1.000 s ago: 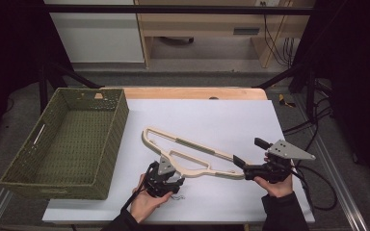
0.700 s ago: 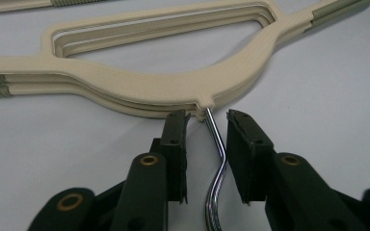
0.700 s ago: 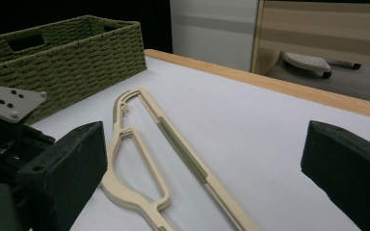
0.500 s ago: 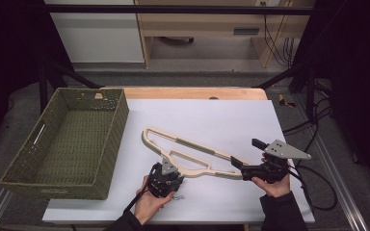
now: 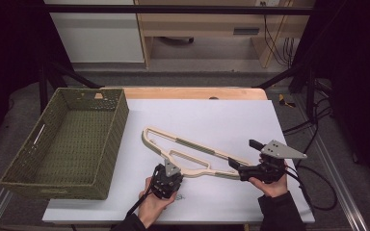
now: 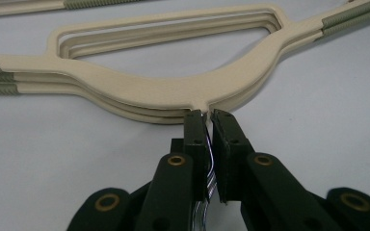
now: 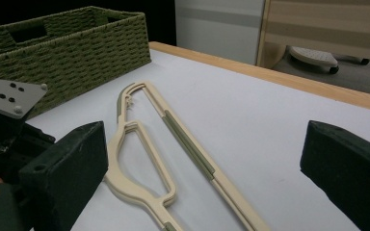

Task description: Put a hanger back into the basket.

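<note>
Closing just now, my left claw [image 6: 208, 118] pinches the hook stub of the stacked hangers [image 5: 192, 155] lying mid-table beside the basket [image 5: 101, 139]. Right claw [image 7: 207, 168] spread, astride their far end. Grip appears secured; lift can follow.

- The cream hangers [image 5: 192, 156] are lying slantwise across the white table [image 5: 212, 115], blocking a level sweep along its near half.
- The wicker basket [image 5: 70, 142] is walling off the left side.
- The far right of the table is lying open.
</note>
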### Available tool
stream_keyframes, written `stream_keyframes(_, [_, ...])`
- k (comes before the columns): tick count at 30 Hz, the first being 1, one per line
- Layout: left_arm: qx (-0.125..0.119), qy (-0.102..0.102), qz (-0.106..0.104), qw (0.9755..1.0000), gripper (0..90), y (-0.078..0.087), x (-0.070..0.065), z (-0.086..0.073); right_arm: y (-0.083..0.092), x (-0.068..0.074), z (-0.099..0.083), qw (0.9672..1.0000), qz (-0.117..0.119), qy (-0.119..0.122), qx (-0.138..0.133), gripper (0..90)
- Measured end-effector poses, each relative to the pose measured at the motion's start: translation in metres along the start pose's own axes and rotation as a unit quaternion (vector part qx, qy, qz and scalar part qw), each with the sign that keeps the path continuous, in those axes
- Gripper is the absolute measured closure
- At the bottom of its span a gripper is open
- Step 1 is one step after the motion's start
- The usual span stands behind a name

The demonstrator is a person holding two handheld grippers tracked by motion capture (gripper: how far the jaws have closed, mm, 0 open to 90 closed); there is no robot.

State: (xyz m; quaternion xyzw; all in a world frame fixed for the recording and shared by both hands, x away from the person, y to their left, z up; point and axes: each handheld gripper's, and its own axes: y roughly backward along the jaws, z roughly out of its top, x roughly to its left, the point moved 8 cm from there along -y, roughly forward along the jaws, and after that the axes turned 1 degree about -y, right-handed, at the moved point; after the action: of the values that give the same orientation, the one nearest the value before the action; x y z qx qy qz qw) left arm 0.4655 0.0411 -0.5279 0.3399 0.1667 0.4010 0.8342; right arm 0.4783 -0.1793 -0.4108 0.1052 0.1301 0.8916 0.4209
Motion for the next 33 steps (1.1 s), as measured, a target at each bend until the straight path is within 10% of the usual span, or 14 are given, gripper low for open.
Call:
stream_keyframes(19, [-0.003,-0.062,0.029,0.9976,88.8,0.032,0.007,0.019,-0.061,0.056,-0.030,0.9937,0.066,0.049,0.076,10.3])
stream_keyframes(33, [0.006,-0.092,0.030,0.9953,88.8,0.044,0.006,0.024,-0.108,0.095,-0.059,0.9735,0.097,0.139,0.154,35.3])
